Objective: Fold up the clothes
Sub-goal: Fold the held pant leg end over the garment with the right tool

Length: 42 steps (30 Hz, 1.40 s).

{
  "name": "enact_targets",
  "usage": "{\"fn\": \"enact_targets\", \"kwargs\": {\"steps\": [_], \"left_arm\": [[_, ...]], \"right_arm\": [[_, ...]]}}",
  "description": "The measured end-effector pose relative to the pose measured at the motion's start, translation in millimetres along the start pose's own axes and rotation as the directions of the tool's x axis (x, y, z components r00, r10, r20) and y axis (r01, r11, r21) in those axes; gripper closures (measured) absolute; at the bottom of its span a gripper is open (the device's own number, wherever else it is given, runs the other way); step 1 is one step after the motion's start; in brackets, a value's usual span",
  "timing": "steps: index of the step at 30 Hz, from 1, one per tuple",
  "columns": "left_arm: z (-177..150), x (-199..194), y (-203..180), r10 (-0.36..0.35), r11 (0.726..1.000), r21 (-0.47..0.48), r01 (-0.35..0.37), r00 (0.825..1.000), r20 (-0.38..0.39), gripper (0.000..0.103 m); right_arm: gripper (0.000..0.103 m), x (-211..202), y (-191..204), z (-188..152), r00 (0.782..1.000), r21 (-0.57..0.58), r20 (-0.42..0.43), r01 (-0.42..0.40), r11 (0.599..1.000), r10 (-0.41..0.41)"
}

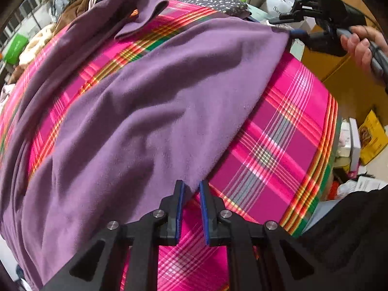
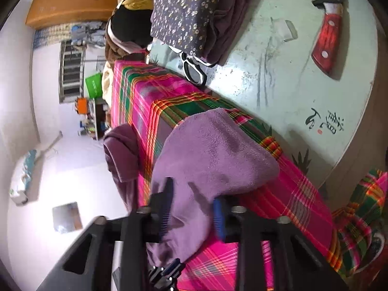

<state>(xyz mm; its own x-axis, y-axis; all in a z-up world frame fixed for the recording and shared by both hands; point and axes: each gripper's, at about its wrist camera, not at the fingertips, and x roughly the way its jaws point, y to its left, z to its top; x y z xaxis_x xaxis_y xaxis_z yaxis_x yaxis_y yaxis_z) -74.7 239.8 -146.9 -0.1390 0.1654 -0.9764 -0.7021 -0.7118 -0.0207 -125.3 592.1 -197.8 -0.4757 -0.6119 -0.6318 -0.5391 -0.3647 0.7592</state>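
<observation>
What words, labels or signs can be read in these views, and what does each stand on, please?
"Sa": the start of a word on white packaging in the background; the rest is not legible.
Two brush characters with a small red seal, painted on the pale green tabletop: seen sideways, too cursive to read with confidence.
Print on the yellow packet: too blurred to read.

L wrist cam sits close above the purple garment, facing along it twd the right gripper. R wrist cam is rolled sideways, close. Both share garment, pink plaid cloth, floral fabric.
</observation>
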Motion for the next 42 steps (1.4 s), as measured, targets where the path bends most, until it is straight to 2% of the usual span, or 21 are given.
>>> {"fn": "enact_targets", "kwargs": {"steps": [1,7,10,14,17,20,28,29,33,35,38,41,42], "left_arm": [[0.4,-0.4,0.7,0.003,1.0,-0.002,-0.003,1.0,-0.006,0.101],[2.9,-29.5,7.6,-0.062,0.997,-0.048,0.063,0.998,0.022,0.102],[-2.5,-56.2,5.2,-0.148,0.987,-0.051,0.152,0.987,0.068,0.102],[-13.2,-46.8,-0.2,-0.203,0.977,-0.053,0.205,0.979,0.032,0.102],[-14.9,-27.1,6.8,-0.237,0.965,-0.118,0.235,0.972,-0.003,0.102],[-16.3,-28.0,3.1,-0.241,0.963,-0.122,0.239,0.971,-0.003,0.102],[-9.3,-44.0,10.1,-0.252,0.959,-0.121,0.255,0.967,0.046,0.102],[-9.1,-42.2,8.8,-0.255,0.959,-0.119,0.258,0.966,0.043,0.102],[-11.6,-24.3,6.1,-0.277,0.955,-0.115,0.273,0.961,-0.013,0.102],[-13.0,-16.8,4.8,-0.289,0.951,-0.122,0.283,0.957,-0.035,0.102],[-15.0,-17.8,7.9,-0.3,0.947,-0.131,0.293,0.953,-0.032,0.101],[-15.3,-22.9,12.4,-0.32,0.937,-0.152,0.313,0.947,-0.02,0.101],[-15.7,-24.5,12.9,-0.329,0.934,-0.157,0.322,0.944,-0.017,0.101]], "right_arm": [[0.098,-0.2,1.0,0.5,1.0,-0.01,0.002,0.006,1.0,-0.006],[0.1,-15.0,15.5,0.1,0.999,-0.079,0.031,0.012,0.997,-0.009],[0.1,-32.3,21.2,-2.9,0.999,-0.114,0.051,0.017,0.993,-0.012],[0.1,-29.8,-3.5,-3.6,0.994,-0.088,0.004,0.108,0.99,-0.108],[0.097,-26.9,-23.4,-6.2,0.99,-0.048,-0.016,0.143,0.989,-0.143],[0.097,-29.6,-31.8,-7.3,0.994,-0.013,-0.008,0.111,0.994,-0.111],[0.1,-55.4,-15.3,-9.6,0.992,-0.082,0.098,0.089,0.993,-0.081],[0.1,-55.9,-16.3,-10.3,0.992,-0.083,0.098,0.092,0.992,-0.083],[0.1,-47.9,-46.5,-12.6,0.982,-0.021,0.062,0.182,0.983,-0.18],[0.1,-46.6,-56.5,-15.9,0.981,0.012,0.057,0.185,0.983,-0.186],[0.096,-49.2,-61.2,-16.0,0.98,0.021,0.046,0.194,0.981,-0.195],[0.083,-58.3,-66.0,-12.9,0.97,0.043,0.058,0.234,0.971,-0.237],[0.076,-62.7,-67.1,-11.5,0.964,0.05,0.068,0.253,0.966,-0.256]]}}
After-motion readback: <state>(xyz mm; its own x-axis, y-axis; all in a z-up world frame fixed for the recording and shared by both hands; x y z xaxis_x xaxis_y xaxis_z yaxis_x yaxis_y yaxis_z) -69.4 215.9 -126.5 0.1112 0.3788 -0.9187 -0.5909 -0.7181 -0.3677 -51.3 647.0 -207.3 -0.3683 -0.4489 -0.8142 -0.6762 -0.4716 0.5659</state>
